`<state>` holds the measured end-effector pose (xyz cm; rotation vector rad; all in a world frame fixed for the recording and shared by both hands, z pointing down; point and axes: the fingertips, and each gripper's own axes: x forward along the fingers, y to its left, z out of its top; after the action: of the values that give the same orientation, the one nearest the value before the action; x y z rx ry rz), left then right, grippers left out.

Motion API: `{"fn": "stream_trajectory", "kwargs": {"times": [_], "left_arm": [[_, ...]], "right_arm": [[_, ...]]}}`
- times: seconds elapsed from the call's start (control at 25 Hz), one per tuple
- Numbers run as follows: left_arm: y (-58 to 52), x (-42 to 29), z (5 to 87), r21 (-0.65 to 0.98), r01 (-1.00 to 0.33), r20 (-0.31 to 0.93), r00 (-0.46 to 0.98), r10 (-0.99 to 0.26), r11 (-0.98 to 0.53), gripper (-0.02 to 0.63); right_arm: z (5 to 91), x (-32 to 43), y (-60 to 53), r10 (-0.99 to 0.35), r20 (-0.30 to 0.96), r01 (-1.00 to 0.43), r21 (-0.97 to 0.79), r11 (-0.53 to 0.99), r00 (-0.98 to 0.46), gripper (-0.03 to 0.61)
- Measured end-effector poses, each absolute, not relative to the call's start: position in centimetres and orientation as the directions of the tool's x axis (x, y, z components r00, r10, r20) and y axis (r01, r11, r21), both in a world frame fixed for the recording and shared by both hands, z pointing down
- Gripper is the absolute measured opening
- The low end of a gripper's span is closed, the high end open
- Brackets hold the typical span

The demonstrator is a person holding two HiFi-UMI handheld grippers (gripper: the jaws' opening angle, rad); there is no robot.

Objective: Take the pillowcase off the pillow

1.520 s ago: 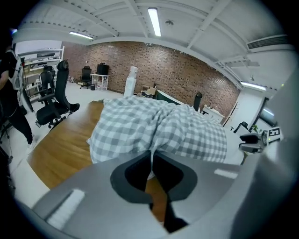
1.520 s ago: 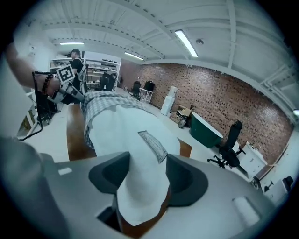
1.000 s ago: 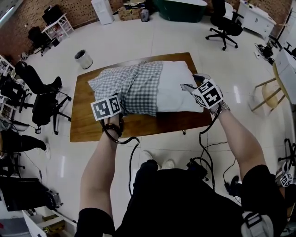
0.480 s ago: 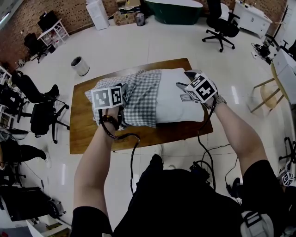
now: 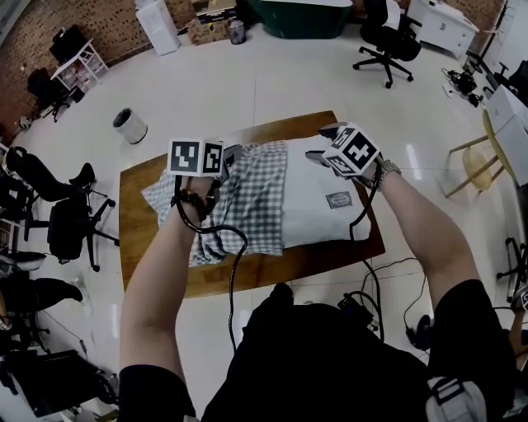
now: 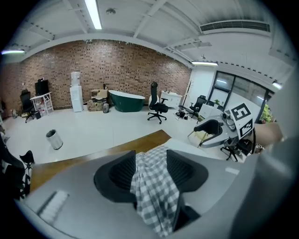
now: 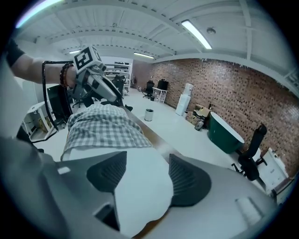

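Note:
A white pillow (image 5: 326,210) lies on the brown table (image 5: 157,268), its left half inside a grey checked pillowcase (image 5: 247,202). My left gripper (image 5: 233,153) hovers over the case's far left part. In the left gripper view checked fabric (image 6: 154,186) hangs loosely between the jaws, which have just been opening, so my left gripper (image 6: 152,156) is open. My right gripper (image 5: 320,142) is at the pillow's far right corner. The bare pillow (image 7: 142,186) fills the gap between its pads, and my right gripper (image 7: 147,161) is shut on it, though its jaws have just widened a little.
Office chairs (image 5: 66,222) stand left of the table, a small bin (image 5: 129,125) beyond its far left corner. Another office chair (image 5: 384,45) and a green tub (image 5: 301,12) are further off. A wooden chair (image 5: 478,165) is at the right. Cables (image 5: 363,297) trail on the floor.
Both grippers moved away from me toward the table's far side. The left one rose from the pillowcase's near edge, and the case's near corner now lies slack toward the front.

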<state>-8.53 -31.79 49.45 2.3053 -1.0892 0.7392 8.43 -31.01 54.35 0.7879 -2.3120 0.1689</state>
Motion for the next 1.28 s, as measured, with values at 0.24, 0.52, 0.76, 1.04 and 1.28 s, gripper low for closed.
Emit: {"fn": "stream_trajectory", "kwargs": {"times": [0.24, 0.52, 0.76, 1.04, 1.28], "left_arm": [[-37.9, -7.5, 52.1, 0.240, -0.749, 0.735, 0.556, -0.389, -0.617, 0.239], [-43.4, -5.5, 55.5, 0.324, -0.694, 0.816, 0.549, -0.182, -0.643, 0.247], [-46.1, -4.7, 59.2, 0.384, -0.664, 0.853, 0.521, -0.029, -0.641, 0.247], [-46.8, -5.0, 62.9, 0.428, -0.652, 0.866, 0.493, 0.078, -0.626, 0.216], [-47.6, -5.7, 62.7, 0.395, -0.670, 0.875, 0.482, 0.036, -0.628, 0.033]], "right_arm": [[55.9, 7.0, -36.1, -0.370, 0.706, -0.522, 0.000, 0.853, -0.604, 0.307], [58.1, 6.4, -41.1, -0.185, 0.758, -0.441, -0.149, 0.885, -0.626, 0.319], [60.6, 6.0, -44.1, -0.049, 0.803, -0.398, -0.240, 0.885, -0.593, 0.319], [63.9, 5.3, -43.8, 0.081, 0.807, -0.382, -0.362, 0.850, -0.585, 0.303], [62.4, 5.7, -43.3, 0.033, 0.833, -0.375, -0.284, 0.883, -0.552, 0.015]]}}
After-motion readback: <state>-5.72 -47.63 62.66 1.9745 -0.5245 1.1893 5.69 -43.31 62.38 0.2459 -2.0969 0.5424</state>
